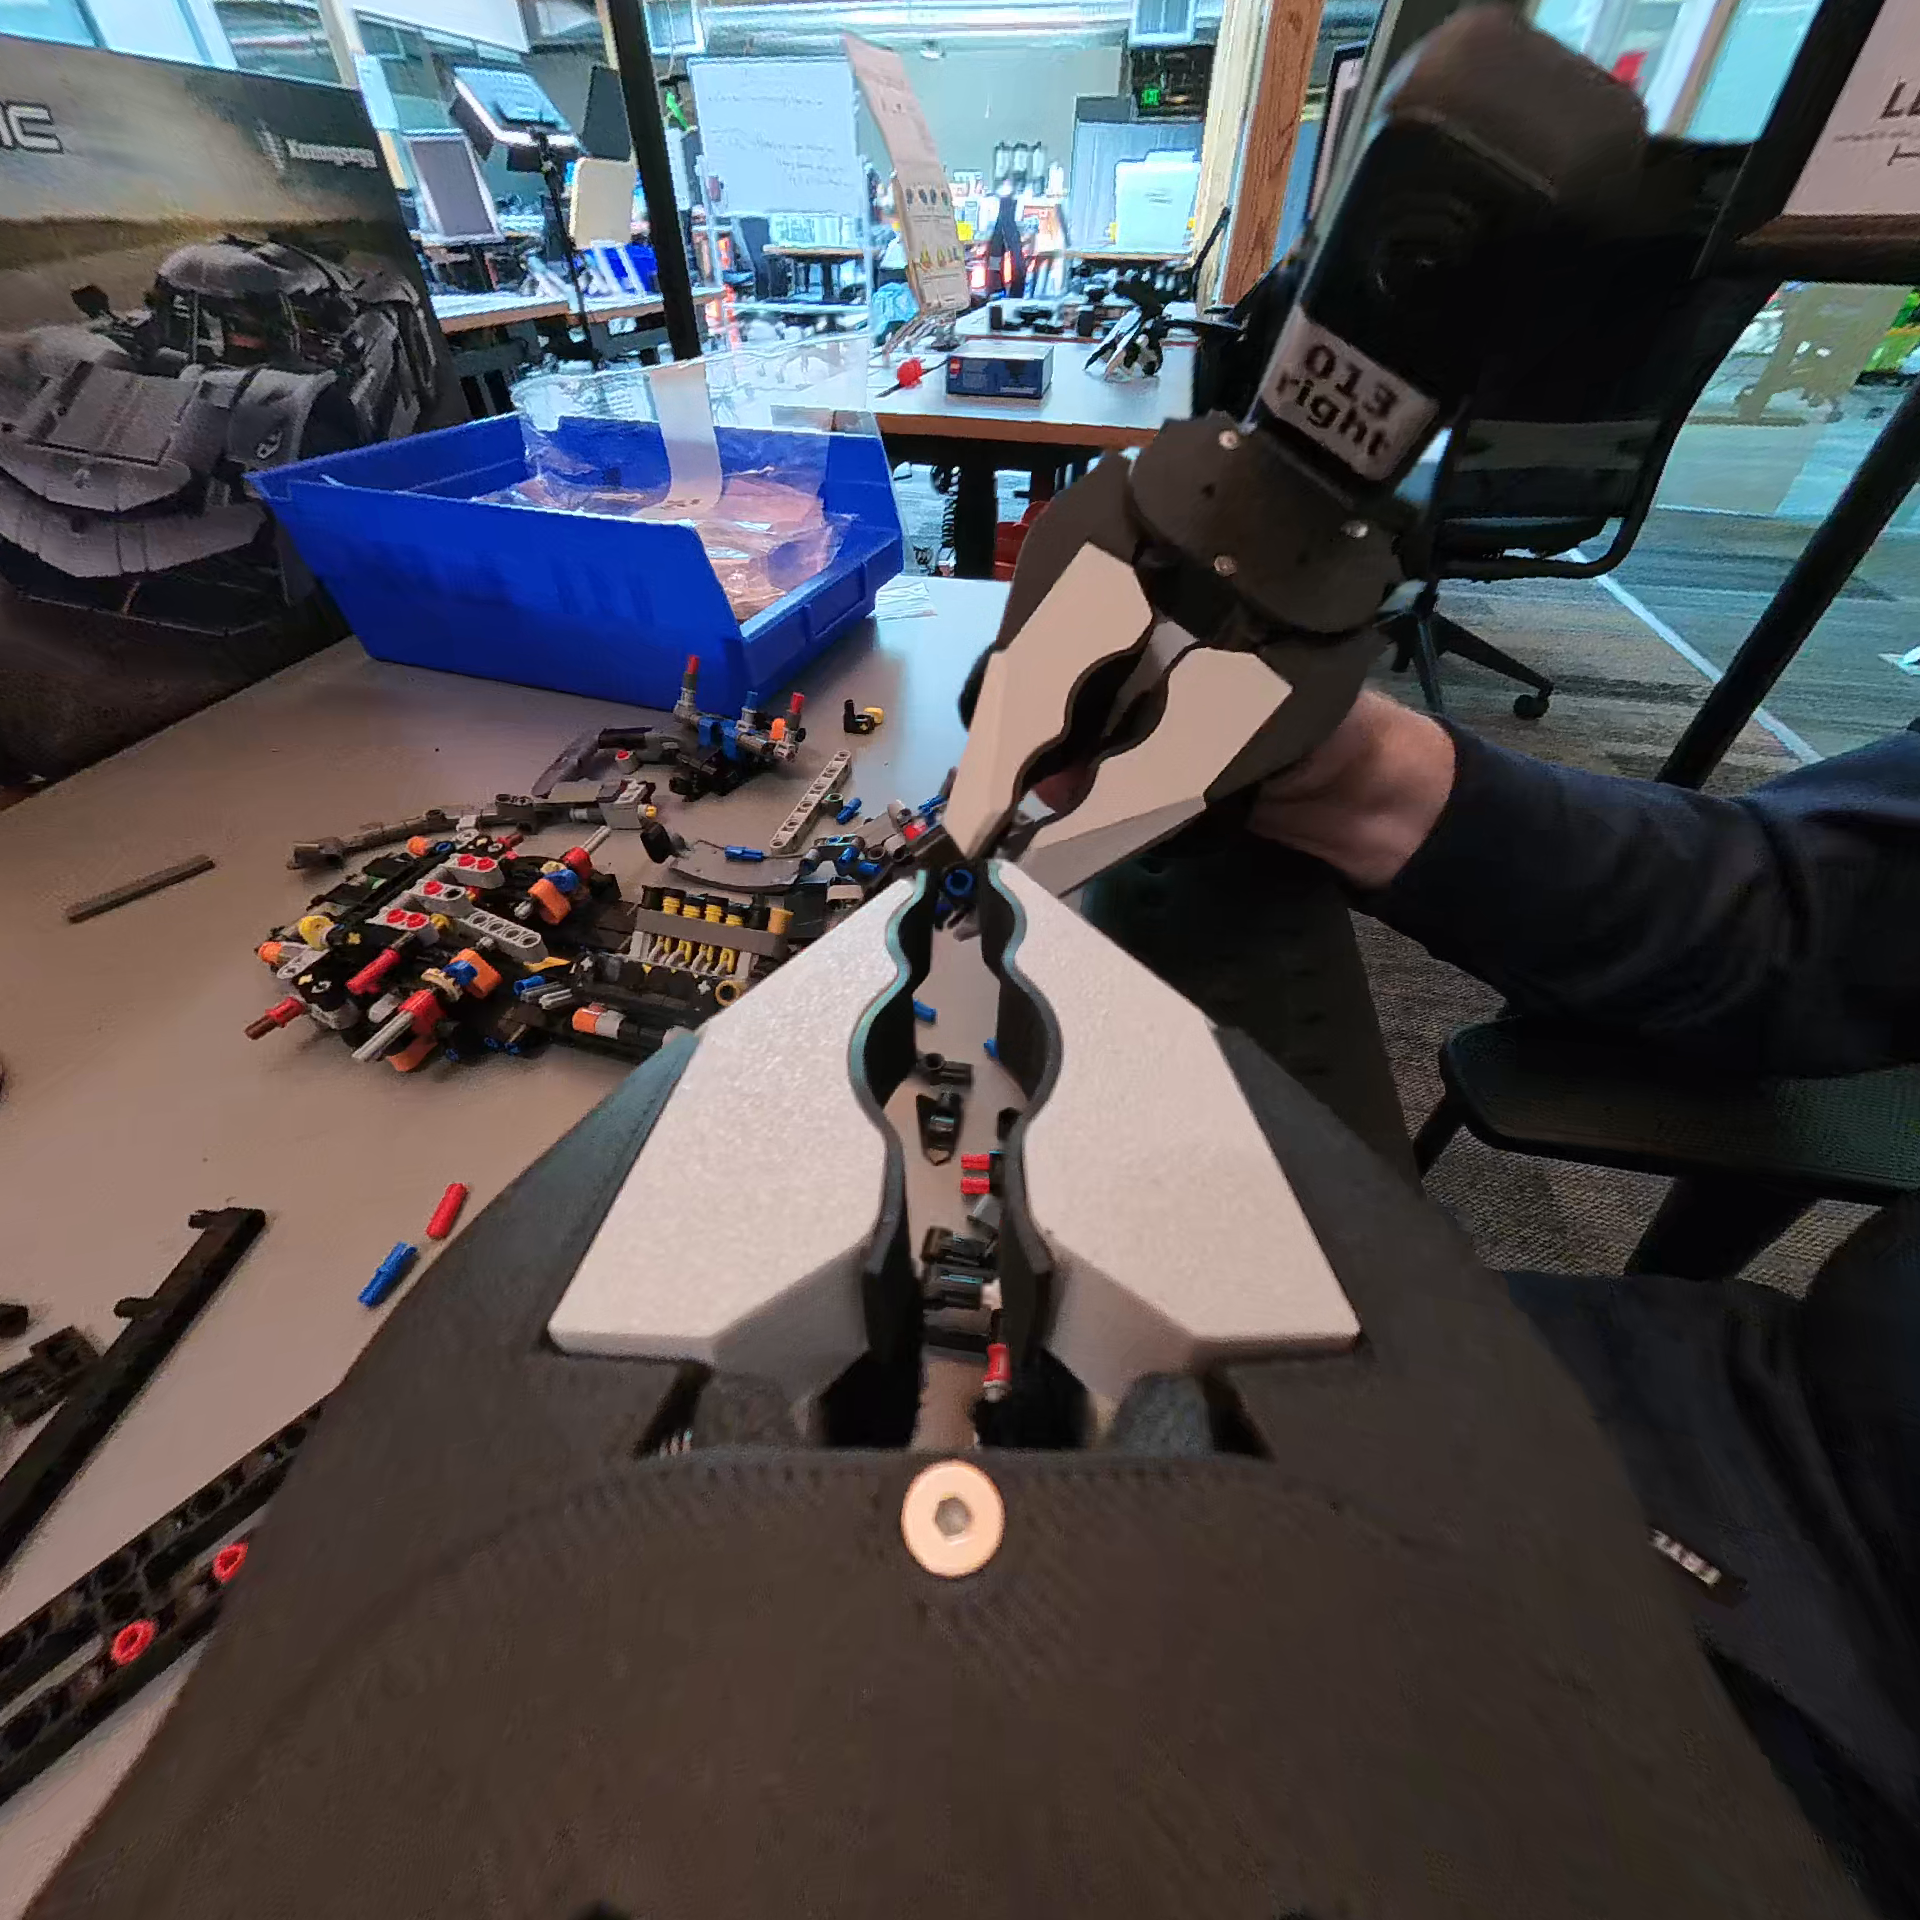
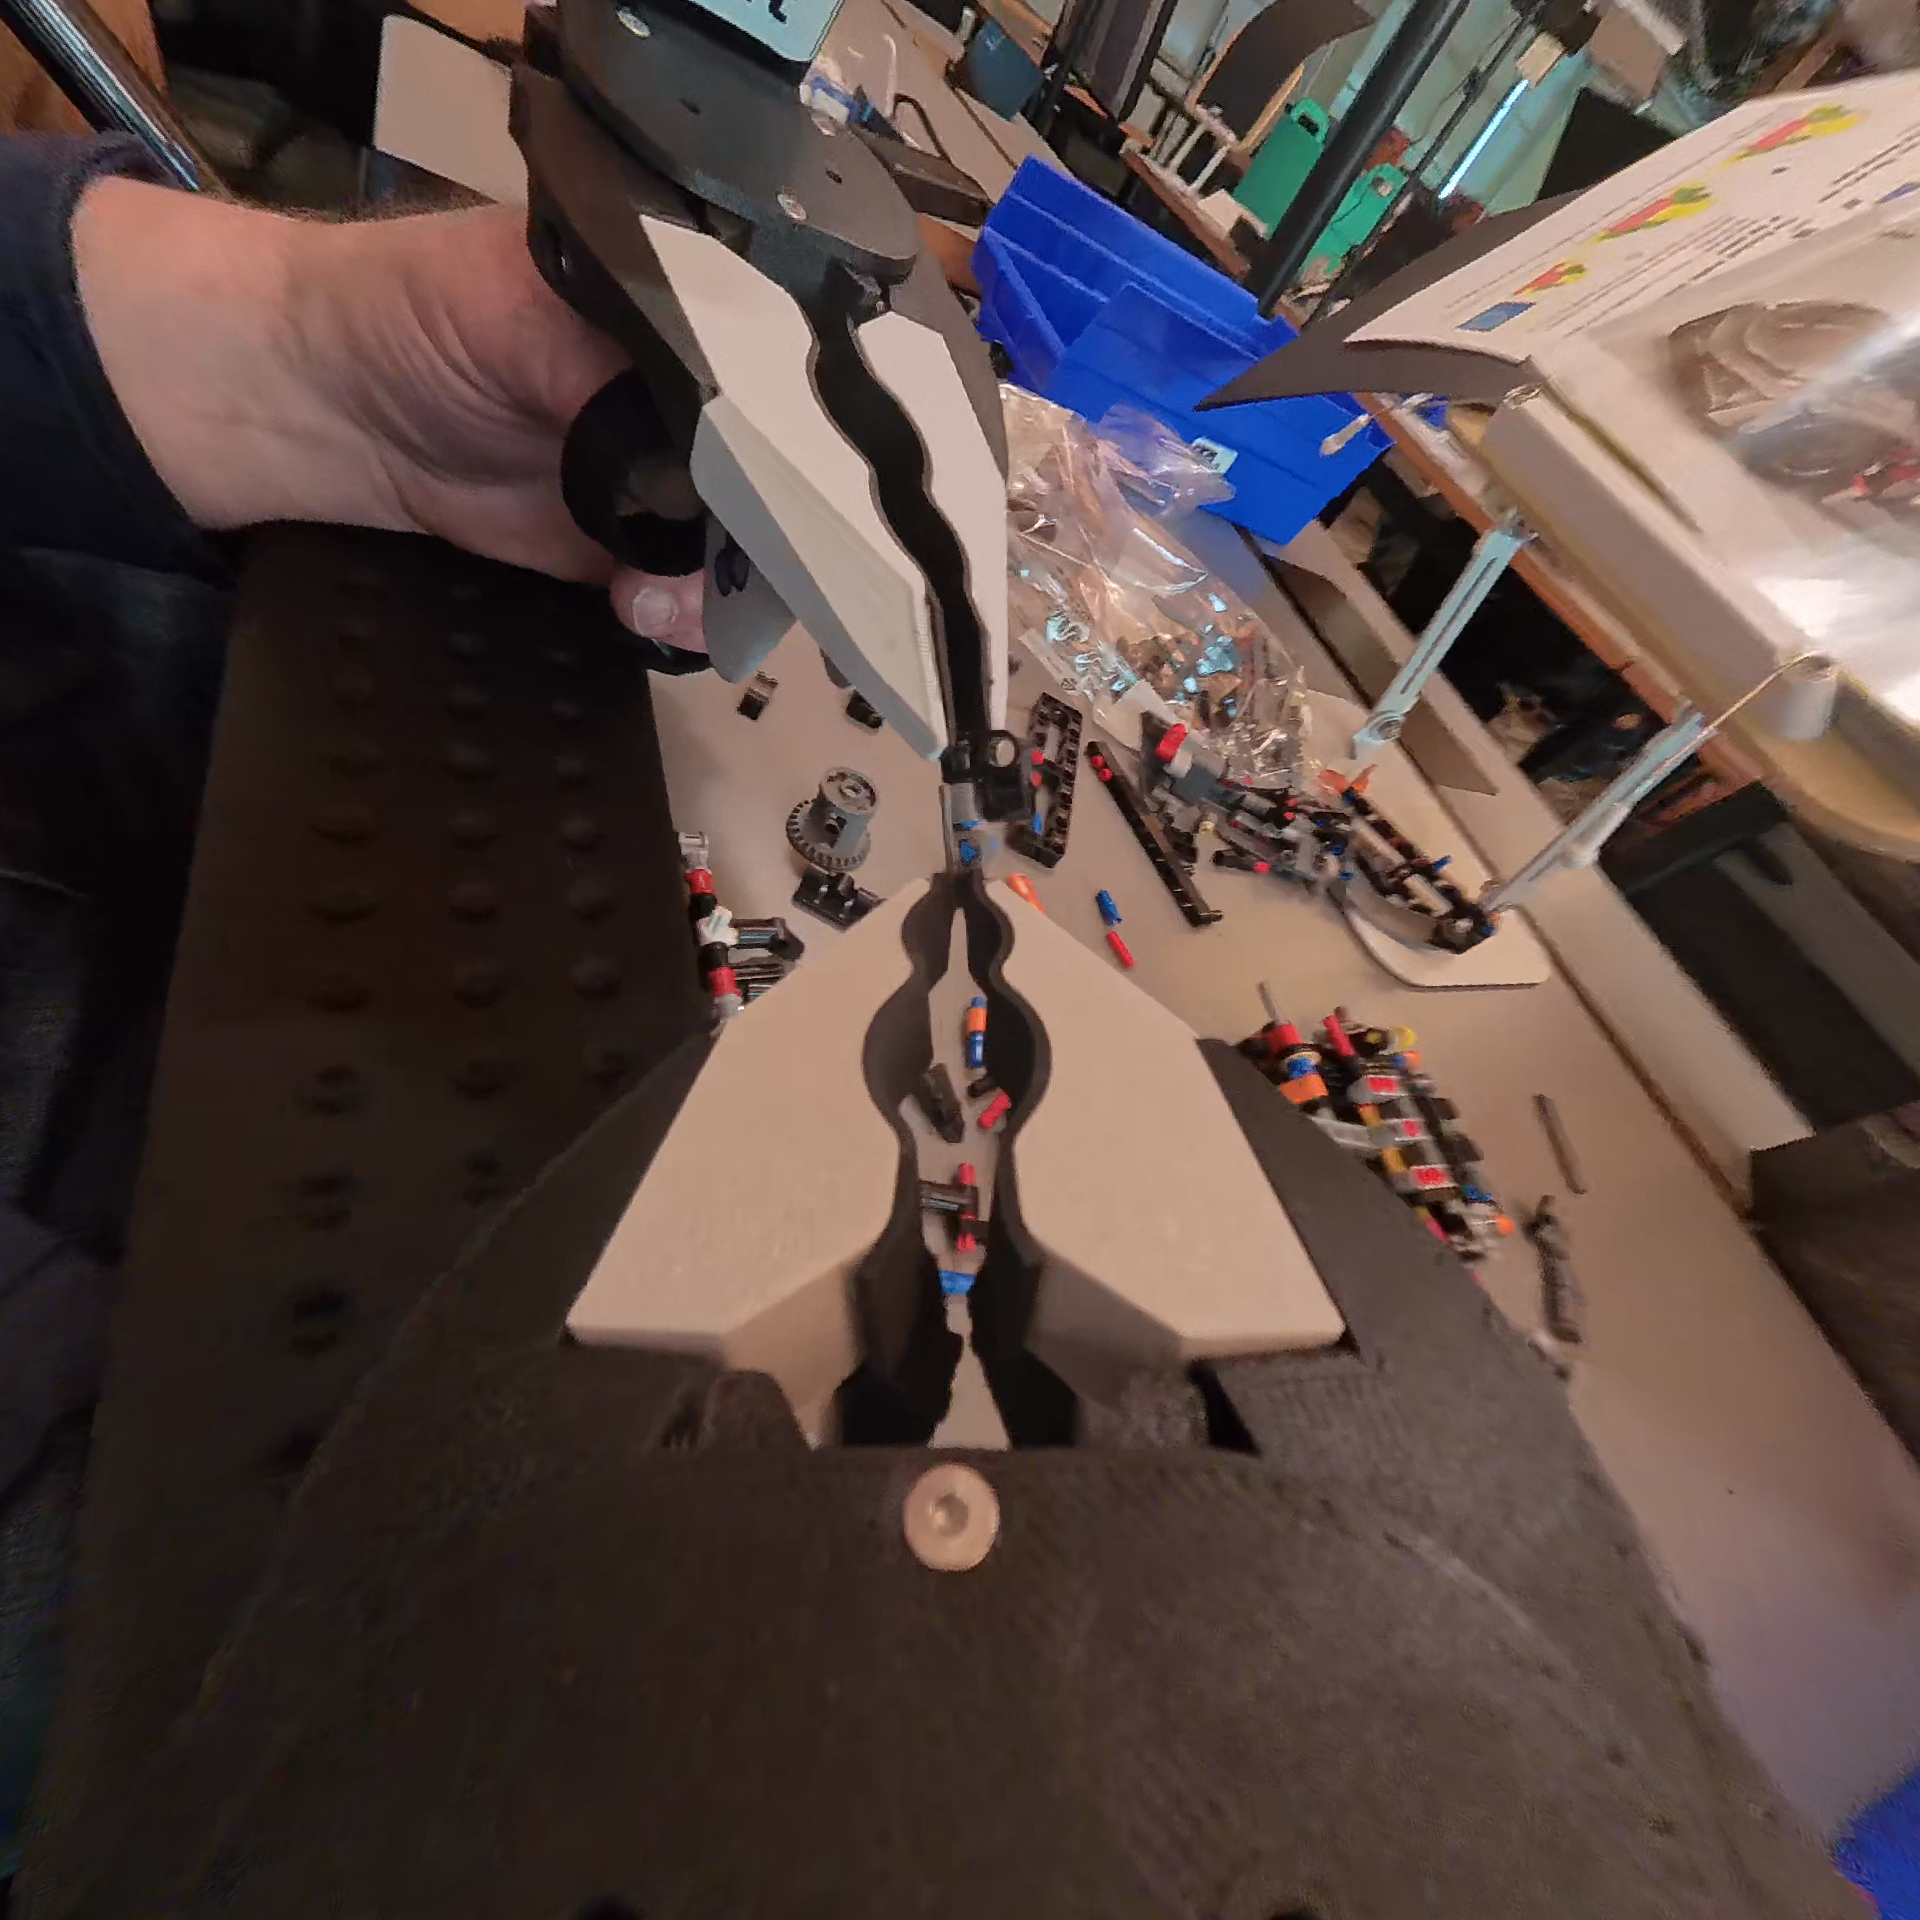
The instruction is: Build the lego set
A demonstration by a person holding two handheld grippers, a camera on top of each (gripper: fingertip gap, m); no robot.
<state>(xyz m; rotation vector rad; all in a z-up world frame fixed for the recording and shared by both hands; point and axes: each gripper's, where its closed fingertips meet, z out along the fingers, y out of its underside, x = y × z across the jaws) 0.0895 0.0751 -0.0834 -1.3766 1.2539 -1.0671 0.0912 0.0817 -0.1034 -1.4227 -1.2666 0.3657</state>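
Grey and black, my left tongs [image 1: 958,883] are pressed almost together on a small black connector piece with a blue pin [image 1: 957,882], pinching it at the very tips. My right tongs [image 2: 966,878] meet them tip to tip from the other side, nipping a short grey piece with a blue pin [image 2: 966,826] that touches the black connector. Both small assemblies hang in the air above the tabletop [image 1: 312,1122], joined or nearly joined; I cannot tell which.

In the left wrist view my right hand [image 1: 1340,790] wraps the handle of the right tongs, a dark sleeve behind it. In the right wrist view my left hand [image 2: 343,374] grips the other handle the same way.

Directly below the tips, loose red, blue and black pins [image 2: 961,1132] lie scattered on the tabletop. Further out, a dense heap of partly built black, grey and orange lego sections [image 1: 499,945] lies to the left in the left wrist view. Black beams with red pins [image 1: 125,1621] lie near that view's lower left edge. A grey gear [image 2: 836,821] and a black frame [image 2: 1049,779] lie just beyond the tips in the right wrist view, with a clear bag of parts [image 2: 1132,582] behind them. A blue bin [image 1: 582,561] stands at the back of the tabletop, beside the set's box [image 1: 187,374]. An open instruction booklet [image 2: 1683,343] is propped up on the right.
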